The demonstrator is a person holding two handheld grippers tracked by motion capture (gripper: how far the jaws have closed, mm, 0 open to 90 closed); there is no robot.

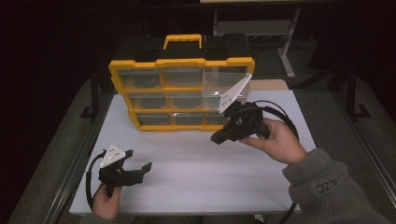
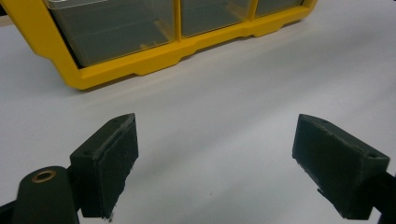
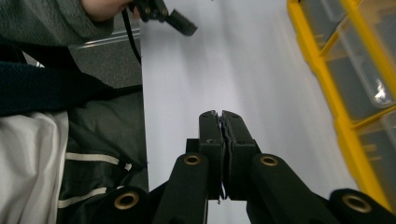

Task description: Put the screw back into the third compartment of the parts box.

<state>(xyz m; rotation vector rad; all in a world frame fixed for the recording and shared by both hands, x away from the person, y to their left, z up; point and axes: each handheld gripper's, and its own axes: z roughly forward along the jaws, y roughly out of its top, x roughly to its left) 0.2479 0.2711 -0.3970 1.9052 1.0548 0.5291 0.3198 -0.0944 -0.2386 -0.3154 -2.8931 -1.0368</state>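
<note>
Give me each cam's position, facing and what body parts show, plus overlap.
High view: above the person's side, facing forward and down on the white table; both hands show, left gripper and right gripper.
Left gripper view: on the left gripper, jaws apart, facing the yellow organizer.
Right gripper view: on the right gripper, jaws together, looking across the table toward the other hand.
Shared: organizer and table.

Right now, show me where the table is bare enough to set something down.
Free: the white table between the left gripper and the right gripper, in front of the yellow organizer. The near right corner, beside the sleeve, is also bare. Crowded: the far end, taken by the organizer.
</note>
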